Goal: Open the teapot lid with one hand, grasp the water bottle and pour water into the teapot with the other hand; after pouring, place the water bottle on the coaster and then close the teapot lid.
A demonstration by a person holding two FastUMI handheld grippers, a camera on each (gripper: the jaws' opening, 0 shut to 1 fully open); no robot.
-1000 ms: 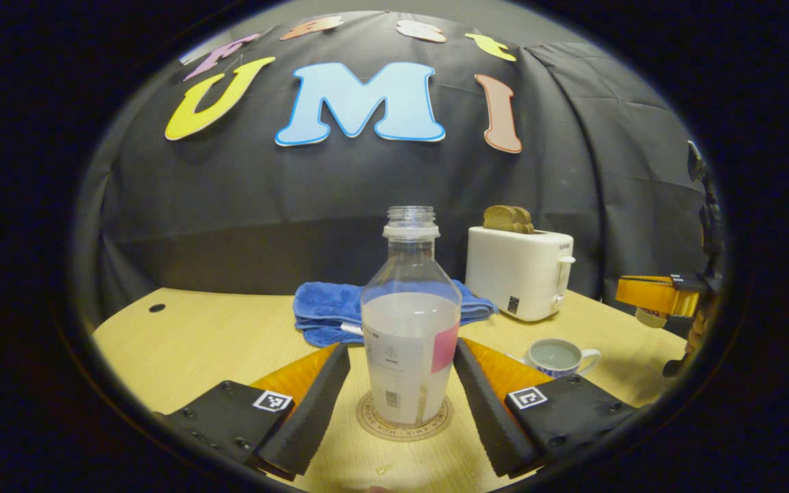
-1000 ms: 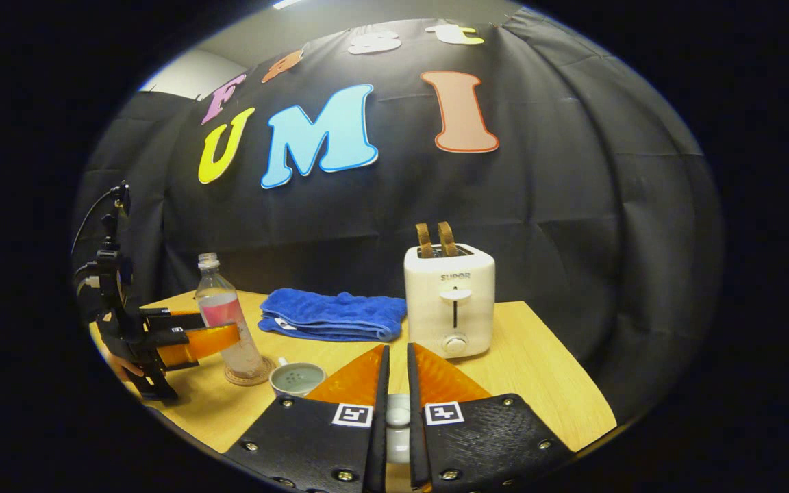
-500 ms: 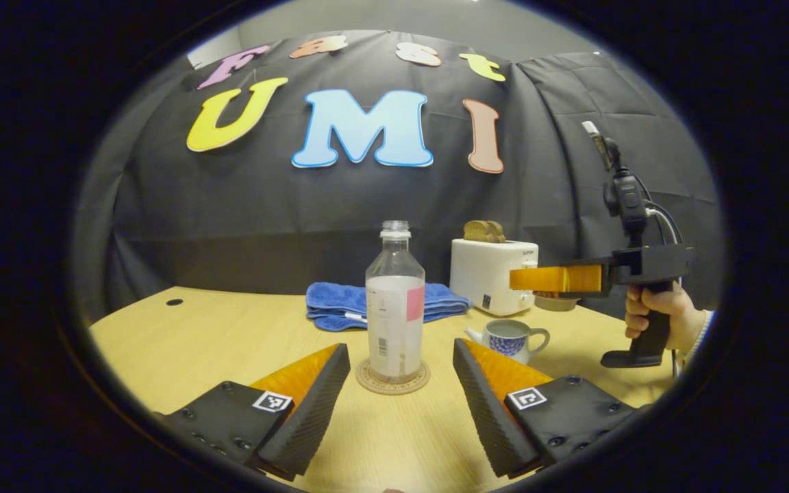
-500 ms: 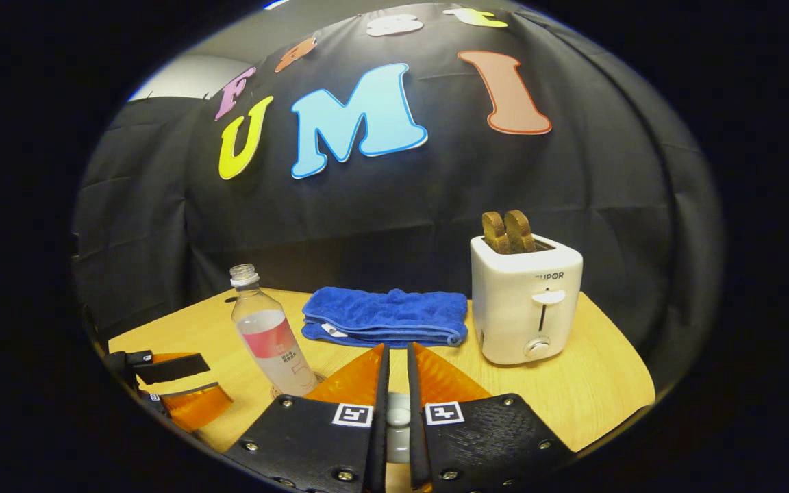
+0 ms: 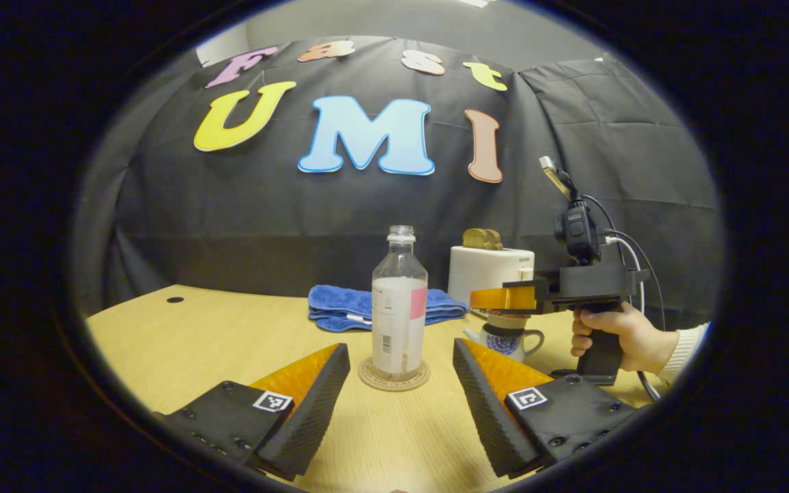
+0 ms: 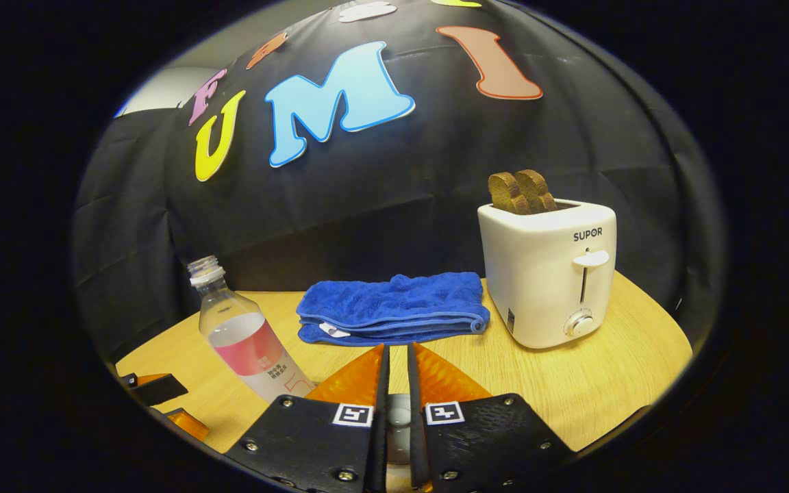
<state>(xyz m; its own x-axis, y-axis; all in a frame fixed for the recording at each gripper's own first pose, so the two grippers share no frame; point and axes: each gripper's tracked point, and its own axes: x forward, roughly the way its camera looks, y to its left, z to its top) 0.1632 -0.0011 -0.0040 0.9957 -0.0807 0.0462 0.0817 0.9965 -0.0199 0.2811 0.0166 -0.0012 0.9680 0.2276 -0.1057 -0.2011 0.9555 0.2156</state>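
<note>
Bottle (image 5: 399, 308) stood on coaster (image 5: 394, 376), left tongs (image 5: 401, 383) wide open, empty. Right tongs (image 6: 394, 383) pinched lid (image 6: 398, 411) above teapot (image 5: 507, 340) at 3 o'clock; closing left.

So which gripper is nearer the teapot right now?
Right. The right gripper sits directly above the teapot, its fingers holding the lid. The left gripper is open, off to the teapot's side, facing the water bottle.
</note>
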